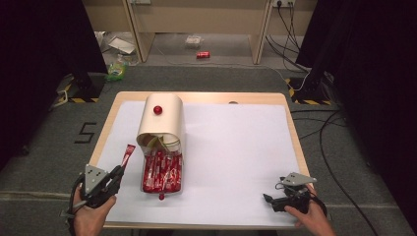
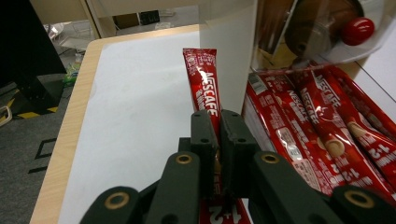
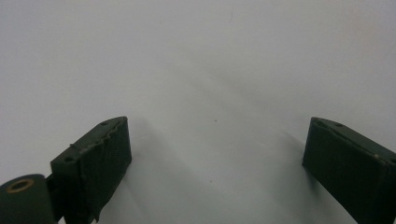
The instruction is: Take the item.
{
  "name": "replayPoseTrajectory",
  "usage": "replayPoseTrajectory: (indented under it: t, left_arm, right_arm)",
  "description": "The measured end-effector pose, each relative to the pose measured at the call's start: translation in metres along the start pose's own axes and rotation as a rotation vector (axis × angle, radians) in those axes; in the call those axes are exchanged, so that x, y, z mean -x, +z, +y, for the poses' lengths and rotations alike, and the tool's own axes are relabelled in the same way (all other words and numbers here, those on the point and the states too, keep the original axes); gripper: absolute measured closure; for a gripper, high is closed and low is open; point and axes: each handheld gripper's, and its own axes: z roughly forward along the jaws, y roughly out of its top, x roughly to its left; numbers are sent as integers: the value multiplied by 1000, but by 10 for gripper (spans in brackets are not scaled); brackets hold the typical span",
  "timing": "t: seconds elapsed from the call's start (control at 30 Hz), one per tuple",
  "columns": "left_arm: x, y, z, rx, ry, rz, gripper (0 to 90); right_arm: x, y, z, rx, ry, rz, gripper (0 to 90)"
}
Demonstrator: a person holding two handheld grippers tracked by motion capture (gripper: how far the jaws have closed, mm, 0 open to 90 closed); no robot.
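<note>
I am pinching a red stick (image 2: 203, 84) in my left gripper (image 2: 218, 122), its jaws pressed together on the sachet's lower part, and the stick is pointing up and away from them, clear of the sheet. Just to the right of that gripper the tray (image 1: 178, 187) of matching sticks is lying in front of the cream cover (image 1: 163, 120), whose red knob (image 1: 157, 109) is sitting on top. My right gripper (image 1: 267, 198) is resting well apart, far to the right, its jaws spread over bare white sheet (image 3: 196, 70).

The sheet is covering a pale wooden table (image 1: 295, 132) on grey carpet; beyond it cables and a red can (image 1: 202, 54) are lying on the floor. The stick's bottom end is hiding behind the jaws.
</note>
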Motion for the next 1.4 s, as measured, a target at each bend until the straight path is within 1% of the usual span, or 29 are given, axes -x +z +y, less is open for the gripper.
replayPoseTrajectory:
  t: [0.03,0.07,0.1,0.13,0.23,0.3,0.37,0.4,0.5,0.63,0.97,1.07,1.17,1.2,1.37,1.4]
  left_arm:
    - [-2,4,1,0,-4,-5,841]
    - [-2,4,1,0,-4,-5,841]
    - [-6,10,1,-6,-10,-8,840]
    - [-6,10,1,-6,-10,-8,841]
    - [-11,19,2,-6,-21,-5,841]
    - [-12,21,2,-7,-21,-4,840]
    - [-16,26,2,-5,-31,-3,841]
    - [-16,26,2,-5,-31,-3,841]
    - [-18,33,2,-9,-38,2,841]
    - [-20,38,2,-14,-34,6,841]
    - [-27,57,3,-26,-55,20,841]
    - [-28,60,3,-27,-61,24,840]
    - [-30,67,1,-42,-64,30,840]
    - [-30,67,1,-42,-64,30,840]
    - [-32,80,-7,-75,-65,42,840]
    - [-32,80,-7,-75,-65,42,840]
  right_arm:
    - [0,0,0,0,0,0,82]
    - [0,0,0,0,0,0,82]
    - [0,0,0,0,0,0,82]
    - [0,0,0,0,0,0,82]
    - [0,0,0,0,0,0,82]
    - [0,0,0,0,0,0,82]
    - [0,0,0,0,0,0,82]
    - [0,0,0,0,0,0,82]
    - [0,0,0,0,0,0,82]
    - [0,0,0,0,0,0,82]
    - [0,0,0,-1,2,0,82]
    - [0,0,0,0,0,0,82]
    - [0,0,0,0,0,1,82]
    - [0,0,0,0,0,1,82]
    - [0,0,0,0,0,0,82]
    - [0,0,0,-1,2,0,82]
